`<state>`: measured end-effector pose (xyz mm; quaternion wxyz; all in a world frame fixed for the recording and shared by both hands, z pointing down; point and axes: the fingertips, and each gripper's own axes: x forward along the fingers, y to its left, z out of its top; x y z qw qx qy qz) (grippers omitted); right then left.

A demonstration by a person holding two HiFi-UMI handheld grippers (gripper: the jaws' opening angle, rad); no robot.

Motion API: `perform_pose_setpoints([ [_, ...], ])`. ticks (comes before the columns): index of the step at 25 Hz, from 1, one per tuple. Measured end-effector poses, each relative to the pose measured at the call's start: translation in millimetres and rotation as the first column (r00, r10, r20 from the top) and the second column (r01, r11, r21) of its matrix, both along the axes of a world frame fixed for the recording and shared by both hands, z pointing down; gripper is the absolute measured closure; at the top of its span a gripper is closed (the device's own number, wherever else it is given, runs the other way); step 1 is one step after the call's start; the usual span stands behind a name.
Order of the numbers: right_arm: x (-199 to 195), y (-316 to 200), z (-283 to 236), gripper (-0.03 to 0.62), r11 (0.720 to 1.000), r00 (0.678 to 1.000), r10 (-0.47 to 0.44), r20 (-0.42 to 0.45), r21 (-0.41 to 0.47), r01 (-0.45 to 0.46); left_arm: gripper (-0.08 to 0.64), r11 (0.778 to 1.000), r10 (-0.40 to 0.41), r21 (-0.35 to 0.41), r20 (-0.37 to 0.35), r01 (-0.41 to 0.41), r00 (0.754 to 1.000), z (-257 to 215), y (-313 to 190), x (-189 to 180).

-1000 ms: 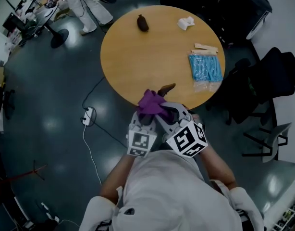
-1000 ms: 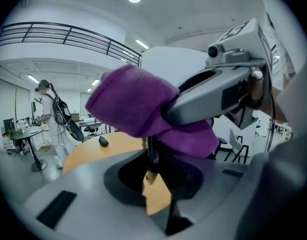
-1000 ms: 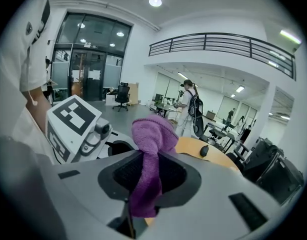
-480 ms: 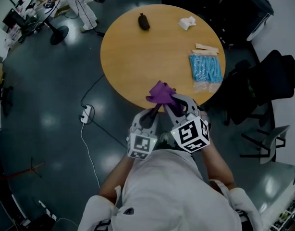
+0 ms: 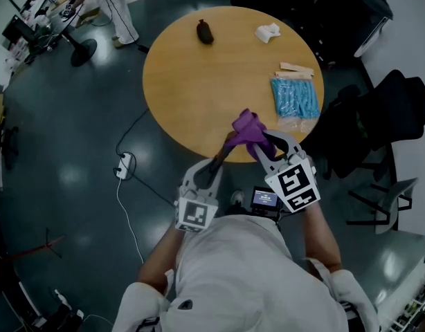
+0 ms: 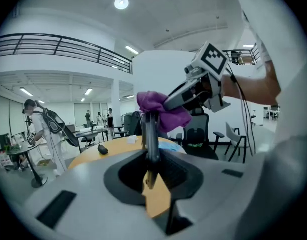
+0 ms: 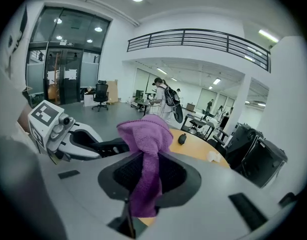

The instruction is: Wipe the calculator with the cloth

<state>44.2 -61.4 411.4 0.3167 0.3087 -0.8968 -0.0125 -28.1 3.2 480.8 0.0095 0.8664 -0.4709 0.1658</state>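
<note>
Head view, nearest first: a small lit screen (image 5: 264, 198) sits at the person's waist, its print too small to read. Each gripper's cube bears a black-and-white square marker. The left gripper (image 5: 215, 164) has its jaws narrowed on the calculator (image 6: 152, 139), held upright and seen edge-on. The right gripper (image 5: 259, 145) clamps the purple cloth (image 5: 247, 125), bunched against the calculator's far end. Beyond, on the round wooden table (image 5: 199, 81), a clear bag (image 5: 295, 101) holds blue pieces.
</note>
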Motion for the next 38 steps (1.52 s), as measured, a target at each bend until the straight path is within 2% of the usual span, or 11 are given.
perform_pose_setpoints([
  [4, 5, 4, 1, 0.508, 0.999, 0.998, -0.017, 0.057, -0.05, 0.02, 0.496, 0.999, 0.018, 0.046, -0.005, -0.018, 1.0, -8, 5, -1],
  [8, 11, 9, 4, 0.508, 0.992, 0.992, -0.055, 0.114, -0.11, 0.068, 0.496, 0.995, 0.044, 0.082, 0.035, -0.047, 0.998, -12, 12, -3],
  [14, 22, 14, 22, 0.508, 0.974, 0.988, -0.095, 0.126, -0.191, 0.118, 0.496, 0.985, 0.097, 0.135, 0.082, -0.107, 0.992, -17, 22, -5],
  [19, 38, 9, 32, 0.508, 0.971, 0.99, -0.119, 0.074, -0.198, 0.132, 0.496, 0.977, 0.131, 0.143, 0.187, -0.159, 0.974, -4, 23, -1],
  [22, 42, 13, 0, 0.508, 0.96, 0.973, -0.212, 0.096, -0.166, 0.225, 0.495, 0.964, 0.177, 0.151, 0.251, -0.219, 0.952, 3, 24, 2],
  [25, 28, 31, -43, 0.508, 0.911, 0.92, -0.383, 0.079, -0.133, 0.39, 0.495, 0.947, 0.221, 0.163, 0.292, -0.276, 0.93, 2, 23, 5],
  [29, 5, 59, -62, 0.508, 0.82, 0.824, -0.565, -0.046, -0.142, 0.554, 0.495, 0.92, 0.266, 0.188, 0.344, -0.343, 0.901, -6, 22, 9],
  [33, -3, 70, -48, 0.508, 0.74, 0.727, -0.67, -0.146, -0.201, 0.642, 0.496, 0.886, 0.311, 0.213, 0.387, -0.412, 0.868, -17, 28, 20],
  [36, -5, 83, -36, 0.506, 0.675, 0.651, -0.736, -0.187, -0.278, 0.684, 0.495, 0.87, 0.332, 0.223, 0.394, -0.44, 0.857, -23, 34, 25],
  [38, -6, 88, -28, 0.506, 0.642, 0.611, -0.765, -0.206, -0.318, 0.697, 0.496, 0.864, 0.346, 0.223, 0.392, -0.452, 0.853, -25, 37, 27],
])
